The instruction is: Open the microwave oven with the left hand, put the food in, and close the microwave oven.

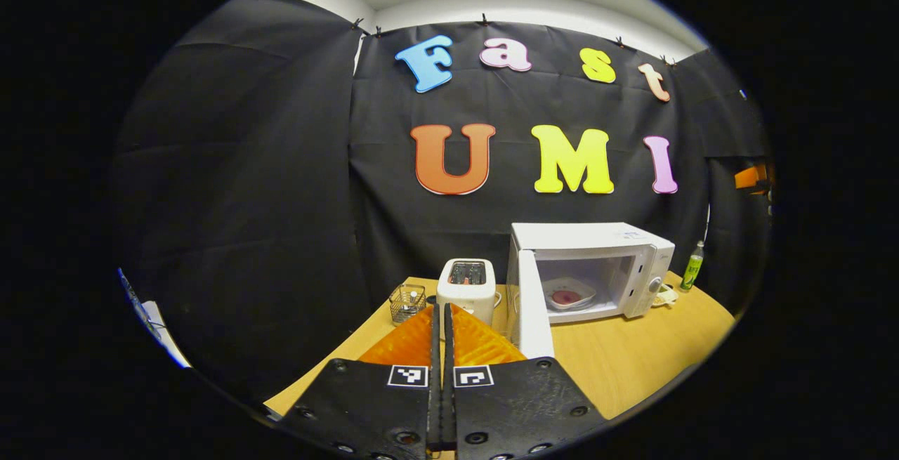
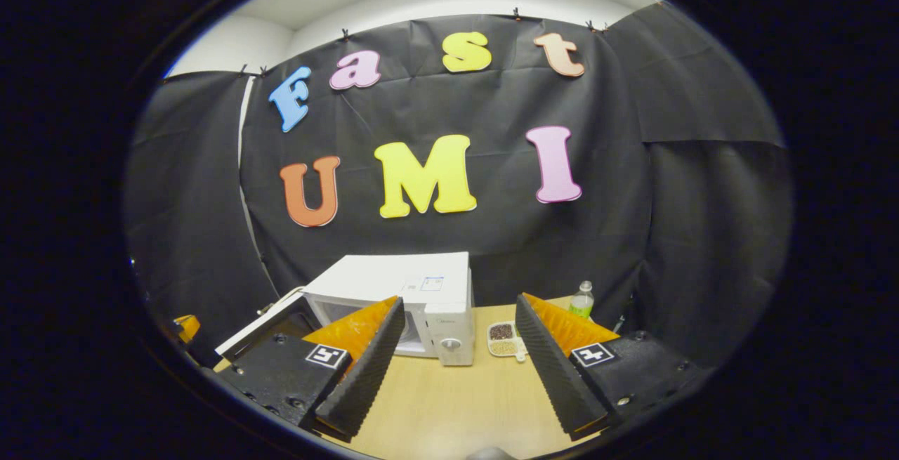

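One microwave [image 1: 590,270], one toaster [image 1: 467,288], one bottle [image 1: 693,266].

We saw a toaster [image 1: 466,288] w/ wire basket [image 1: 407,302] beside it, green bottle [image 1: 692,267], snack tray [image 2: 503,339] on wooden table [image 2: 456,397].

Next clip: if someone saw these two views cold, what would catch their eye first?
Most likely the white microwave at the back of the wooden table, its door swung wide open and a plate of pinkish food already inside. Next, the contrast between the grippers: the left gripper has its orange fingers pressed together on nothing, while the right gripper is spread wide and empty. A white toaster stands just left of the microwave.
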Demonstrator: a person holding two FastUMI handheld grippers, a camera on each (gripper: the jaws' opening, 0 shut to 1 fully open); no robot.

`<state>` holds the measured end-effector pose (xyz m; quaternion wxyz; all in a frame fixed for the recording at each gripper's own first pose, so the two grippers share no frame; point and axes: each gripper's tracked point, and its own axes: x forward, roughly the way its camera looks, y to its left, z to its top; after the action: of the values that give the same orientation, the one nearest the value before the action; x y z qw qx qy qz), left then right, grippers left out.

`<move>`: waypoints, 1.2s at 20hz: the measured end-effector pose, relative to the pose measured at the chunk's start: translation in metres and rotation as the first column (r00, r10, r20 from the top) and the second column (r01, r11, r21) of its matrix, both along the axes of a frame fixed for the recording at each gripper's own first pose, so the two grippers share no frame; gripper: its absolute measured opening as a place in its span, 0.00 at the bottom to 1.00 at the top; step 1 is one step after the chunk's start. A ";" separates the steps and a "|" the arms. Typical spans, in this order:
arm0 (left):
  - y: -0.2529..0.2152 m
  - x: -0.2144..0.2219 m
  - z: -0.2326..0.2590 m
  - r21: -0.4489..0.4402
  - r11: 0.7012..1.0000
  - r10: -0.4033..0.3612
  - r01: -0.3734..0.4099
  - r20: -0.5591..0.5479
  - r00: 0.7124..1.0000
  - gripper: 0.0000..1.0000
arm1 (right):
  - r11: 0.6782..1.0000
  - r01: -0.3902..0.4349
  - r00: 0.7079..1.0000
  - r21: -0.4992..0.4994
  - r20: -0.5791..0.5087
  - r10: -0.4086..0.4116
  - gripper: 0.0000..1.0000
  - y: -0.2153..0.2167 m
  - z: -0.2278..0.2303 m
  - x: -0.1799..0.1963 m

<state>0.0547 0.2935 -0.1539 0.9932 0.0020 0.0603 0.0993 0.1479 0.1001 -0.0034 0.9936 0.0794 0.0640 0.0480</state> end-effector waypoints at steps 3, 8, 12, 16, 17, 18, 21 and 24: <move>0.012 0.008 -0.045 -0.003 1.000 -0.004 0.004 -0.065 0.998 0.00 | 1.000 0.020 1.000 0.004 -0.009 -0.020 1.00 -0.007 0.004 -0.007; 0.006 0.016 -0.095 -0.064 0.998 -0.039 0.030 -0.138 0.990 0.00 | 0.997 0.040 0.999 -0.065 0.015 -0.039 1.00 -0.010 0.020 -0.027; -0.003 0.018 -0.106 -0.066 0.996 -0.078 0.068 -0.154 0.985 0.00 | 0.997 0.031 1.000 -0.074 -0.001 -0.031 0.92 -0.001 0.017 -0.037; -0.012 0.019 -0.106 -0.049 0.995 -0.099 0.092 -0.156 0.983 0.00 | 0.997 0.007 1.000 -0.081 -0.015 -0.008 0.92 0.013 0.013 -0.039; -0.016 0.020 -0.106 -0.036 0.994 -0.106 0.101 -0.157 0.982 0.00 | 0.997 0.001 1.000 -0.081 -0.015 -0.002 0.92 0.016 0.013 -0.039; -0.020 0.019 -0.106 -0.022 0.994 -0.111 0.109 -0.159 0.981 0.00 | 0.997 0.001 1.000 -0.080 -0.012 -0.002 0.92 0.017 0.014 -0.039; -0.040 0.017 -0.104 -0.009 0.989 -0.144 0.145 -0.163 0.976 0.00 | 0.996 0.004 1.000 -0.085 0.007 -0.004 0.92 0.018 0.018 -0.038; -0.062 0.018 -0.102 0.007 0.982 -0.183 0.187 -0.162 0.970 0.00 | 0.996 -0.003 1.000 -0.086 0.002 0.003 0.92 0.020 0.016 -0.037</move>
<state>0.0723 0.2311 -0.2555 0.9900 0.0267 0.1385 0.0066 0.1105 0.1197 0.0126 0.9961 0.0363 0.0652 0.0466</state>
